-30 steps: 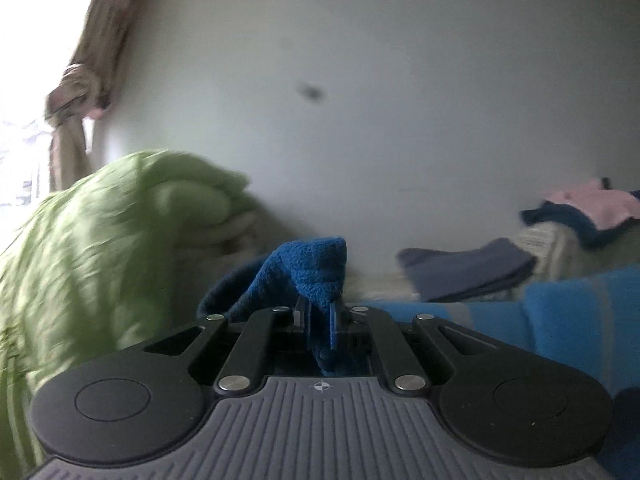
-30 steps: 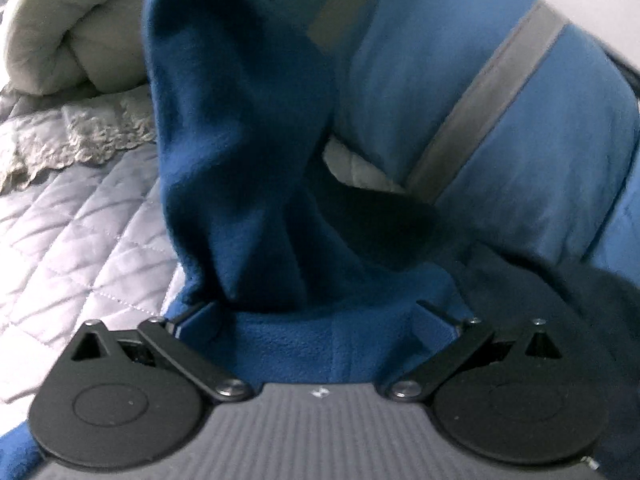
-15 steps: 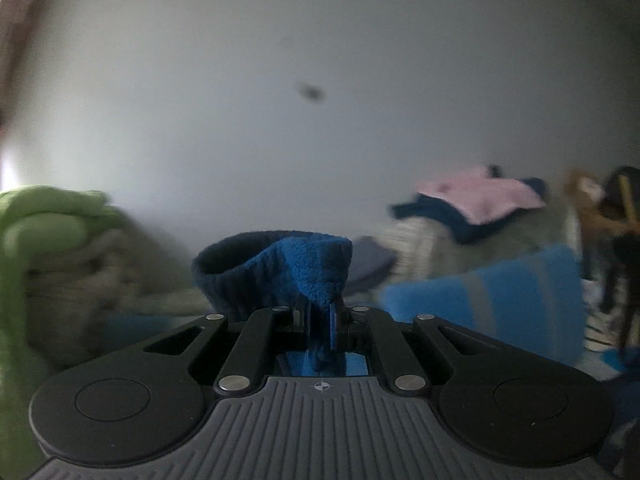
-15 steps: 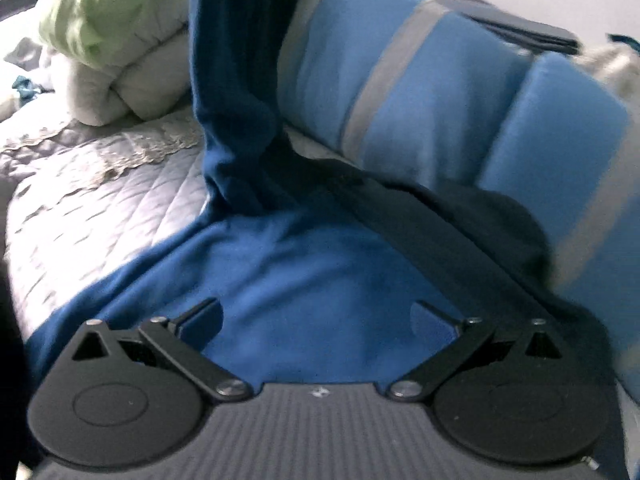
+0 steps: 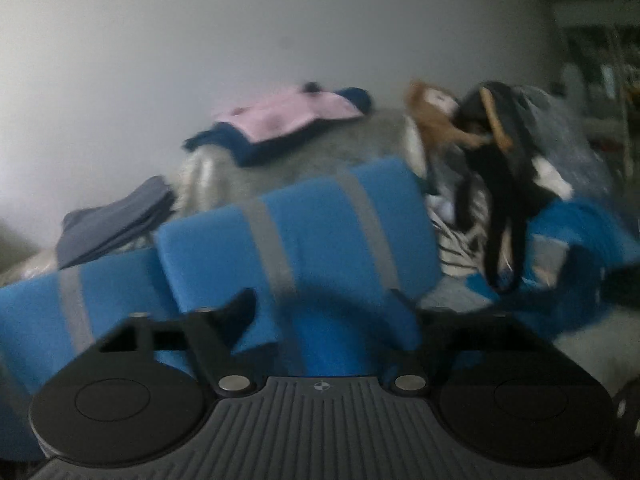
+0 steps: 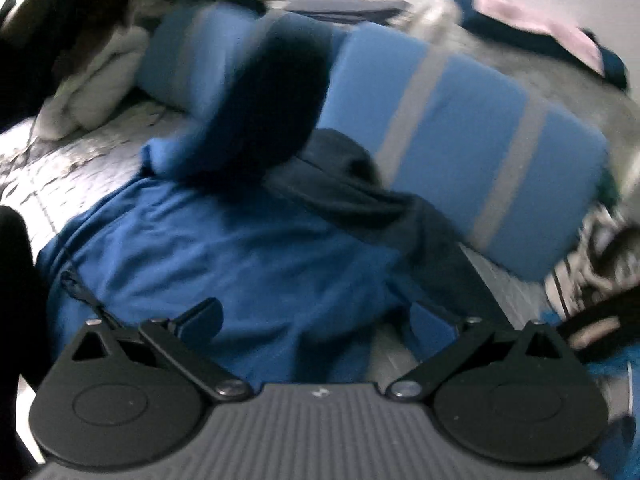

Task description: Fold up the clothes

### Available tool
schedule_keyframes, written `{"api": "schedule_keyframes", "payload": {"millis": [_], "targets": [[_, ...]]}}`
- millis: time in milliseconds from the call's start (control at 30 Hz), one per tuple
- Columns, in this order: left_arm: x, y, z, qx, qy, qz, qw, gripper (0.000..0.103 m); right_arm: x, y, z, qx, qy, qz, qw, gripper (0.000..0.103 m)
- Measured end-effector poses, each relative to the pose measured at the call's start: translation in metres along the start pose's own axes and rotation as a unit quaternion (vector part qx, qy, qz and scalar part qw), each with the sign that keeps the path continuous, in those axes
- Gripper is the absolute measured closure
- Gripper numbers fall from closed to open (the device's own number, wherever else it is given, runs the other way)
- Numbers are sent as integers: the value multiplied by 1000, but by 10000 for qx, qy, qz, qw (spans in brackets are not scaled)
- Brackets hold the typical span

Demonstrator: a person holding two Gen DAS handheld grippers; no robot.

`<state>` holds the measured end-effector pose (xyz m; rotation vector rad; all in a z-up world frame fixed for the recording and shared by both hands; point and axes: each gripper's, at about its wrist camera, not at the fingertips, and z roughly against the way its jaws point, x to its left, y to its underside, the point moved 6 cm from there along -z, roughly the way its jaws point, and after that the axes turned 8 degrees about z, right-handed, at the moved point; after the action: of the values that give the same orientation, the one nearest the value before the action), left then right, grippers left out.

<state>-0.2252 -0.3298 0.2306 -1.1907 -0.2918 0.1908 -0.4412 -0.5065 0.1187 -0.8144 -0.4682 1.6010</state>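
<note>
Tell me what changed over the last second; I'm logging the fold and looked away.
The left gripper let go of the blue fleece cuff and its jaws are opening, with nothing between them. The right gripper drew back from the blue fleece top, now flatter on the bed. The right jaws stayed open; the striped blue cushion stayed put.

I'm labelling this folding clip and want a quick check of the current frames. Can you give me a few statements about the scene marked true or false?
1. The blue fleece lies spread on the quilted bed. True.
2. The striped cushion is red with white bands. False: it is blue with grey bands.
3. A pink garment lies on a dark blue one by the wall. True.
4. The right gripper is clamped on the fleece. False: its jaws stand wide apart above it.
5. The left gripper pinches blue cloth. False: its jaws are opening, nothing between them.
</note>
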Motion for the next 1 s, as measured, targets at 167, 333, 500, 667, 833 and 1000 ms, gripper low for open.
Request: {"api": "schedule_keyframes", "payload": {"millis": [167,333,500,667,833,1000], "targets": [[-1,13,6,188,61,-105,9998,26,-28,25,0,61,21,-577,9983,0],[43,31,22,441,-352,110,9983,24,-48,37,-18,140,-102,-1221,9924,0],[107,67,47,845,-865,396,9919,24,-73,50,-38,225,-213,-2076,9777,0],[164,98,88,1187,-1286,887,9806,23,-92,53,-39,186,-302,-2566,9659,0],[204,137,113,1563,-1507,1430,9656,23,-95,53,-37,213,-294,-2426,9695,0],[231,192,105,1817,-1822,2279,9391,23,-94,67,-70,604,-294,-2603,9632,4]]}}
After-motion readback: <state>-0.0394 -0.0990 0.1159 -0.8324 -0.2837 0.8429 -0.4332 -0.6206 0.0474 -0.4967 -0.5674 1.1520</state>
